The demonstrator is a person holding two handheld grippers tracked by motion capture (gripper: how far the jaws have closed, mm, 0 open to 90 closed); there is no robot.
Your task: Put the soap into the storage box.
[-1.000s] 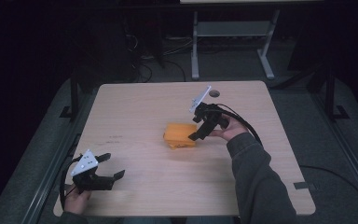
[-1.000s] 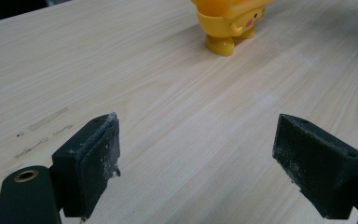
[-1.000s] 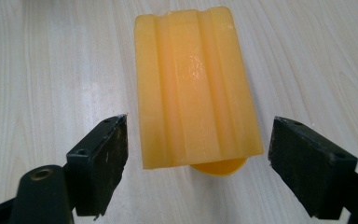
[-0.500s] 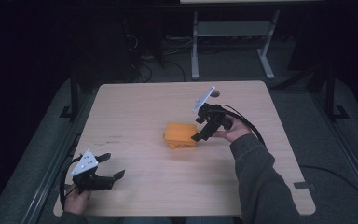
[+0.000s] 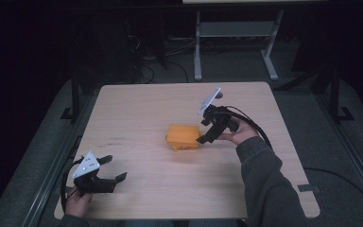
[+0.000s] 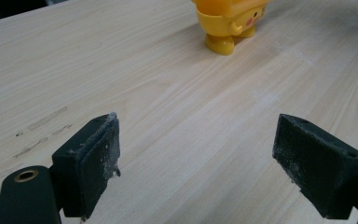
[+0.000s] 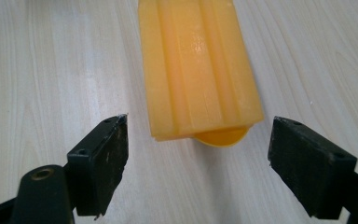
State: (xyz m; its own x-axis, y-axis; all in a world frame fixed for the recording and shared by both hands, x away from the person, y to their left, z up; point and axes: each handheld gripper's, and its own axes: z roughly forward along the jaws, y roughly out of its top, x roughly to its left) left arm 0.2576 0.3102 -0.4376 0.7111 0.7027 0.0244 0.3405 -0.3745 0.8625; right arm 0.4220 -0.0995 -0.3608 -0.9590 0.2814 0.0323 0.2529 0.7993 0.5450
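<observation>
A yellow-orange plastic toy block (image 5: 183, 136) stands near the middle of the wooden table (image 5: 137, 109). From above it is a ridged orange slab (image 7: 198, 70); from the side it shows small round feet and a pink cheek mark (image 6: 228, 23). My right gripper (image 5: 205, 132) hovers open just right of the toy, jaws wide and tilted down, the near end of the toy lying just ahead of the gap. My left gripper (image 5: 113, 169) rests open near the table's front left corner, far from the toy, with bare wood between its pads (image 6: 93, 163).
The table is bare apart from faint scuff marks (image 5: 109, 140) left of centre. A white metal frame (image 5: 234, 35) and cables lie on the dark floor beyond the far edge. The person's right sleeve (image 5: 269, 184) crosses the table's front right.
The right gripper has edged slightly right and back from the toy. The left gripper and the toy have stayed put.
</observation>
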